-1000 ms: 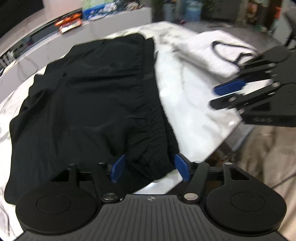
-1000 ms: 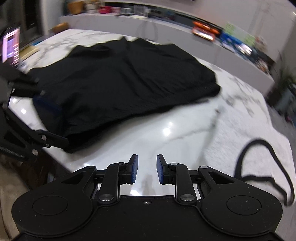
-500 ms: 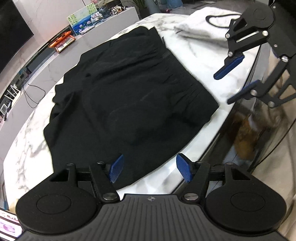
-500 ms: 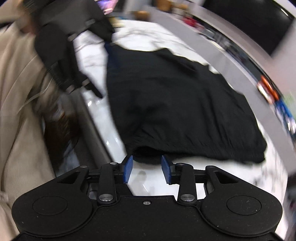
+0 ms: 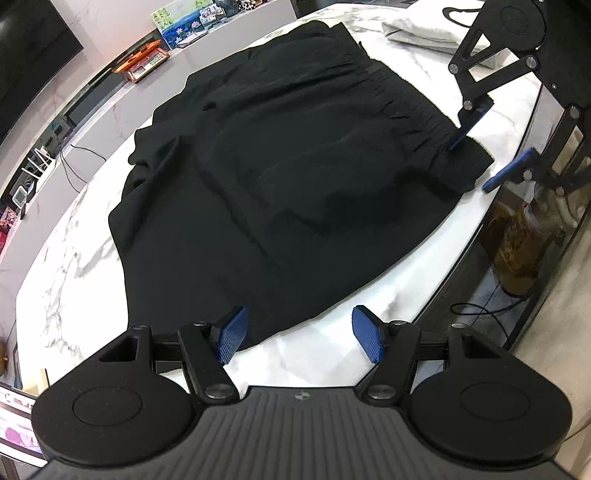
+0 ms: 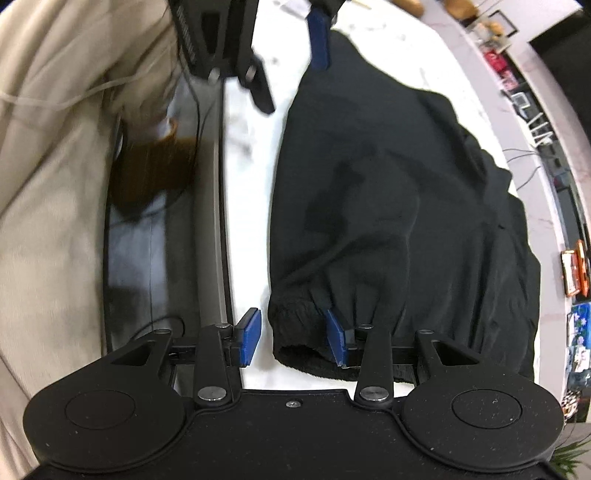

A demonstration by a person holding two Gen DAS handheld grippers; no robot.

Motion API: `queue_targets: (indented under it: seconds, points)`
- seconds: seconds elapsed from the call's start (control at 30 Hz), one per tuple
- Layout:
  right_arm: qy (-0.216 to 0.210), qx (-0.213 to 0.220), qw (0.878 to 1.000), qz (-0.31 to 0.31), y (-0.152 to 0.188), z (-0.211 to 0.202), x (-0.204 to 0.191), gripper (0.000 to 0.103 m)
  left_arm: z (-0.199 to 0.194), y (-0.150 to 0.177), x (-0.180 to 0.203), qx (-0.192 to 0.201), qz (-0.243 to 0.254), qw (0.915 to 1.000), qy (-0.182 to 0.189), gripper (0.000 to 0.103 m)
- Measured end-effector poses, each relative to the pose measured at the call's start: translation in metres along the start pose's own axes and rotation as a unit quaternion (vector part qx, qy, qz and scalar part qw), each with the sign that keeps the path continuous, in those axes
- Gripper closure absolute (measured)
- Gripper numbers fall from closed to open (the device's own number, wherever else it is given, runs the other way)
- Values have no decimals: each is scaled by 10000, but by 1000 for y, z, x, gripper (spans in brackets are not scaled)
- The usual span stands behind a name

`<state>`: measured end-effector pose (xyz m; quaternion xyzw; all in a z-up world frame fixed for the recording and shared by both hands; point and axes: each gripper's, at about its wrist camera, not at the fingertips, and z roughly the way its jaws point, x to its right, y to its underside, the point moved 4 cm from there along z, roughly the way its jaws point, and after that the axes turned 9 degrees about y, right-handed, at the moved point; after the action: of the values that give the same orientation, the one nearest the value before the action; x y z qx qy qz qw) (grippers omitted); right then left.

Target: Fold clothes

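A black pair of shorts (image 5: 295,166) lies spread flat on the white marble table (image 5: 74,258); it also shows in the right wrist view (image 6: 388,184). My left gripper (image 5: 301,334) is open, its jaws wide apart at the near hem corner, above the table edge. My right gripper (image 6: 291,334) is open around the elastic waistband corner (image 6: 295,314) of the shorts. The right gripper shows in the left wrist view (image 5: 491,158) at the waistband corner. The left gripper shows at the top of the right wrist view (image 6: 291,48).
A folded grey-white garment (image 5: 424,29) with a black strap lies at the far right of the table. A low white counter (image 5: 129,81) with an orange object and boxes runs behind. The table's dark front edge (image 5: 480,240) curves at right; beige clothing (image 6: 55,147) is beside it.
Both grippers have swung to opposite corners of the shorts' near side. The right gripper opened wider and came down around the waistband corner. The left moved back to the hem corner.
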<state>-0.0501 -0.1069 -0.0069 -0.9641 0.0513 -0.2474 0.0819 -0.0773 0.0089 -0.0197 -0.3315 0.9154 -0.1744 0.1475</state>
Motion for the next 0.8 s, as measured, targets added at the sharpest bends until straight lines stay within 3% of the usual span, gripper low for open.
queue_targets:
  seconds: [0.13,0.17,0.2,0.33,0.7,0.8]
  points:
    - [-51,-186,9998,-39,6,3,-2,69,0,3,-7,4,-6,10000,-26,42]
    - [-85,-205,9997,103,8,2,0,72,-1,4,-8,5,19,10000,-34,42]
    - [-117,-232,9993,275,10,2,3,82,-1,5,-8,4,57,10000,-40,42]
    - [-74,-319,9961,813,13,1,17,93,-2,5,-7,3,246,9997,-63,42]
    - [384,148,9779,2049,20,-47,81,95,15,-2,5,193,629,9971,-382,42]
    - [476,217,9752,2151,23,-59,91,95,22,-5,5,325,722,9943,-719,43]
